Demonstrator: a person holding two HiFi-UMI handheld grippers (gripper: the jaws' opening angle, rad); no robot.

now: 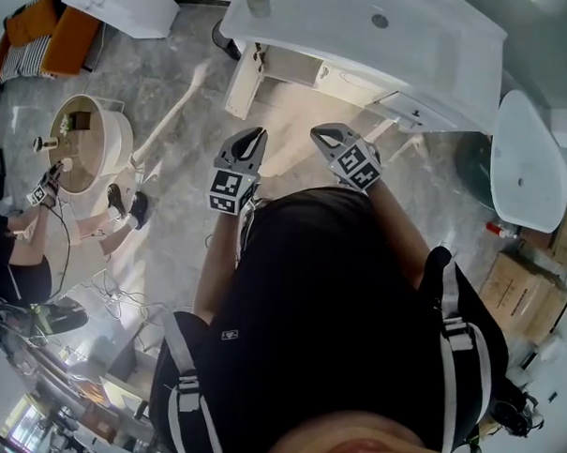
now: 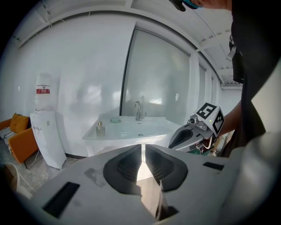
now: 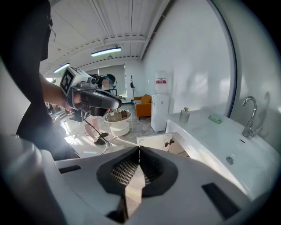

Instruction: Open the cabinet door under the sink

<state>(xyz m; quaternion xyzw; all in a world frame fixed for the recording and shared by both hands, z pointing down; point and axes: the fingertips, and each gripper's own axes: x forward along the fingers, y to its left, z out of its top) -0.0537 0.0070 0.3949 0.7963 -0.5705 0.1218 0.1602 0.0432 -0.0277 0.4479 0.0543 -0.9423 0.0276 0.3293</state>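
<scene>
The white sink top (image 1: pixel 367 37) runs along the top of the head view, its faucet (image 3: pixel 249 115) showing in the right gripper view. Under it a white cabinet door (image 1: pixel 244 81) stands swung open at the left end. The right gripper view shows that door (image 3: pixel 153 141) with a dark handle (image 3: pixel 169 143). My left gripper (image 1: pixel 253 137) and right gripper (image 1: pixel 327 133) hang side by side near my body, well short of the cabinet. Both are shut with nothing between the jaws: left gripper (image 2: pixel 142 151), right gripper (image 3: pixel 139 149).
A bottle (image 3: pixel 184 115) and a soap dish (image 3: pixel 215 117) sit on the counter. A water dispenser (image 2: pixel 44 132) stands left of the sink. Another person (image 1: pixel 19 256) works at a round white table (image 1: pixel 90 142). Cardboard boxes (image 1: pixel 524 292) lie at the right, cables (image 1: pixel 121 303) on the floor.
</scene>
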